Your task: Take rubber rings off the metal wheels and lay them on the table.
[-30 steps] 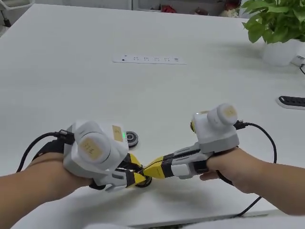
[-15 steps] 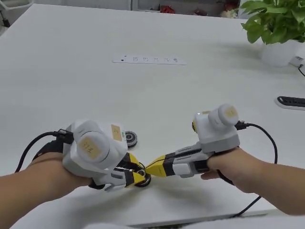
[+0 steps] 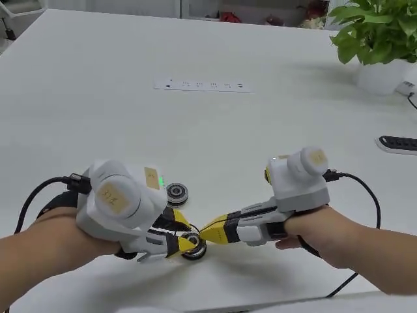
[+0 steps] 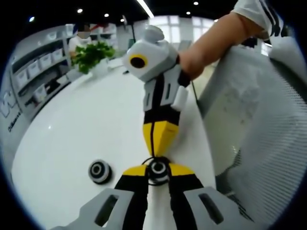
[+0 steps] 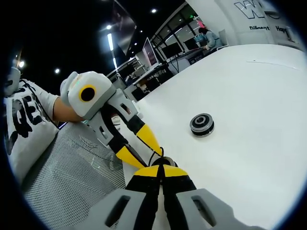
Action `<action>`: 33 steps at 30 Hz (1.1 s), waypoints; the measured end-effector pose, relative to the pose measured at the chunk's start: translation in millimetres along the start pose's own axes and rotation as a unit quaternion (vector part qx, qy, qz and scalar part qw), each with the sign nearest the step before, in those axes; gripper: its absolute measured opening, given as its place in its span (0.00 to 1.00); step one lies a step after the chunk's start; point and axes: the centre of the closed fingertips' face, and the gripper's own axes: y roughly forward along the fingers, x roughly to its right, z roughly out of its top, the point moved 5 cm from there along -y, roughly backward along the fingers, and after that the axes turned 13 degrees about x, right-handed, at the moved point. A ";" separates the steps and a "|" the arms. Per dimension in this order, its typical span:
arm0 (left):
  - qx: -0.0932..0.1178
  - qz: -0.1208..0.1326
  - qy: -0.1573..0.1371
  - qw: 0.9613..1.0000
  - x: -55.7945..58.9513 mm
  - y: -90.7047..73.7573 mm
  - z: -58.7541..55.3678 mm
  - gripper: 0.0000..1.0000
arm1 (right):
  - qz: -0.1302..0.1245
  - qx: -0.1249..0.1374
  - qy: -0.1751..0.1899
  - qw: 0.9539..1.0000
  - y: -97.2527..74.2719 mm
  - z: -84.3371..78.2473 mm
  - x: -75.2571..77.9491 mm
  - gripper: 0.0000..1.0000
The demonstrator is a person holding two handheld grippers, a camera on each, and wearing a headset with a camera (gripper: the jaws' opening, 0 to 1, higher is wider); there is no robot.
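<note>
A metal wheel (image 3: 194, 248) with a dark rubber ring sits between the yellow tips of my left gripper (image 3: 186, 242), which is shut on it just above the white table (image 3: 215, 143). In the left gripper view the wheel (image 4: 158, 168) is centred between my jaws. My right gripper (image 3: 203, 233) comes in from the right, tip to tip with the left. Its jaws are pinched shut on a thin black loop of the rubber ring (image 5: 157, 152) at the wheel's edge. A second ringed wheel (image 3: 176, 192) lies flat on the table just behind the left gripper; it also shows as the wheel (image 5: 202, 124).
A white power strip (image 3: 203, 83) lies mid-table. A potted plant (image 3: 381, 39) stands at the far right, with a black power strip (image 3: 399, 140) in front of it. The table's front edge runs just below the grippers, and cables trail from both.
The head camera has tilted a little. Both grippers stay locked together at the wheel. The left one sits slightly lower and further left, and the held wheel shows more.
</note>
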 end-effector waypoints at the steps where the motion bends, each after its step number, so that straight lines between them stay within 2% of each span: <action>1: 0.003 0.001 0.000 1.000 0.7 -1.7 1.7 0.17 | 0.001 0.000 0.000 1.000 0.0 -0.1 -0.7 0.00; 9: 0.023 0.001 -0.003 1.000 4.0 -14.9 13.3 0.22 | 0.005 0.005 0.003 1.000 0.6 2.9 -3.3 0.00; 22: 0.065 0.035 -0.025 0.997 0.7 -39.7 32.9 0.33 | 0.012 0.019 0.003 1.000 0.4 11.9 -7.8 0.00; 28: 0.071 0.046 -0.030 0.996 0.2 -50.6 34.5 0.42 | 0.016 0.024 0.001 1.000 1.2 17.3 -11.0 0.00; 33: 0.076 0.057 -0.035 0.995 0.2 -60.8 32.8 0.44 | 0.018 0.027 -0.002 0.999 1.6 23.1 -13.9 0.00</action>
